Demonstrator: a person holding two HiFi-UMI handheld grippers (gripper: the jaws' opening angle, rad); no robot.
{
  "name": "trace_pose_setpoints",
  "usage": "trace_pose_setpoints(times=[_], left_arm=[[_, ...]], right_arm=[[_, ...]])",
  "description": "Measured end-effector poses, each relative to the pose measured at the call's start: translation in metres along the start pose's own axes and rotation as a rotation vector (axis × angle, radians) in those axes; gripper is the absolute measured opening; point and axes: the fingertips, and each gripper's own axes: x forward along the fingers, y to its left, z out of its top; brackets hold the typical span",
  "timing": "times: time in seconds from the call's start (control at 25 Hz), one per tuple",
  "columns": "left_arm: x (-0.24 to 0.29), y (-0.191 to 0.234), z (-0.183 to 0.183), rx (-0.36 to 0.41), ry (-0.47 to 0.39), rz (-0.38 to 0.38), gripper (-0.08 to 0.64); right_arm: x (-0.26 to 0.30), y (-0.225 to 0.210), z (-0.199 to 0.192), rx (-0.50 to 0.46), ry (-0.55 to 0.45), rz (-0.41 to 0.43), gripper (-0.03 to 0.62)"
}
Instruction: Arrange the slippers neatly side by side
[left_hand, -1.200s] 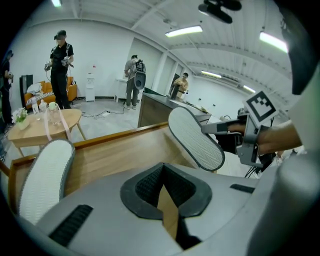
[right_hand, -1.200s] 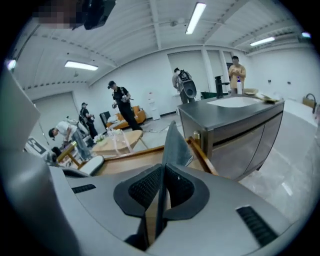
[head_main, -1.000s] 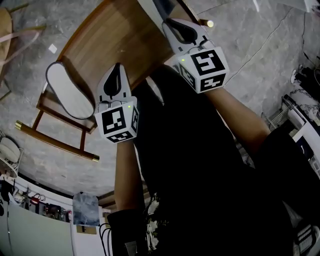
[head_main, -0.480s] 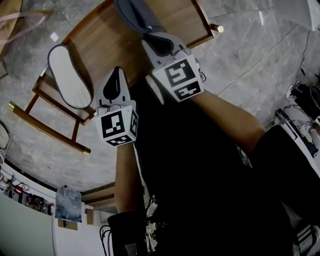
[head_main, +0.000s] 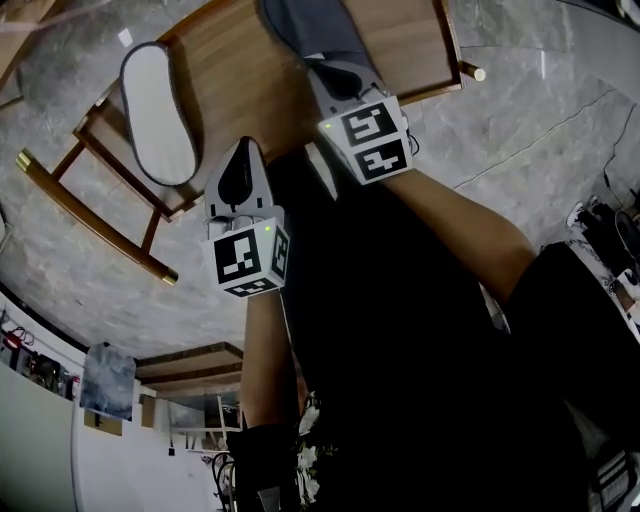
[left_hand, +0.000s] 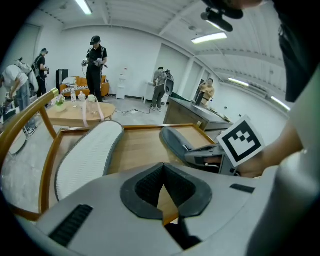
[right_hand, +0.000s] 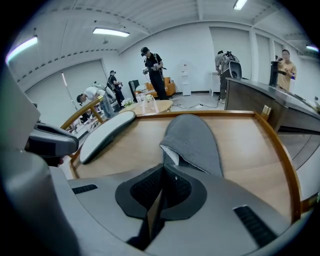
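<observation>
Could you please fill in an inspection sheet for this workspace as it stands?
Surface: wooden rimmed table, bare wood between the slippers.
Job's things: white-soled slipper lies sole up at the left edge; grey slipper lies upper side up, apart from it, not side by side.
Clutter: nothing seen on the table.
Claws: left claw shut, empty, above the wood; right claw shut, tips at the grey slipper's heel end; whether it pinches the edge cannot be told.
Cables: nothing seen on the table.
Surroundings: grey stone floor; people stand in the background.
</observation>
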Motion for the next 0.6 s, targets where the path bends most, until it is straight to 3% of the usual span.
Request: trace_pose_setpoints(times=[0.28,0.48,0.6], left_arm=[[-0.006,0.021,0.008,-0.062,-0.037,0.044,-0.001],[-0.025,0.056,0.021,-0.131,-0.08,0.097,-0.002],[-0.038,0.086,0.025,-0.167,-0.103,0.134,-0.002]], right_arm=[[-0.003,0.018,0.013,-0.005,-0.047,0.107,-0.003],[-0.009,0.073,0.04,0.03,-0.131,0.397,-0.003],[-0.008,0.103,0.058,-0.023,-0.157,0.486,-0.003]])
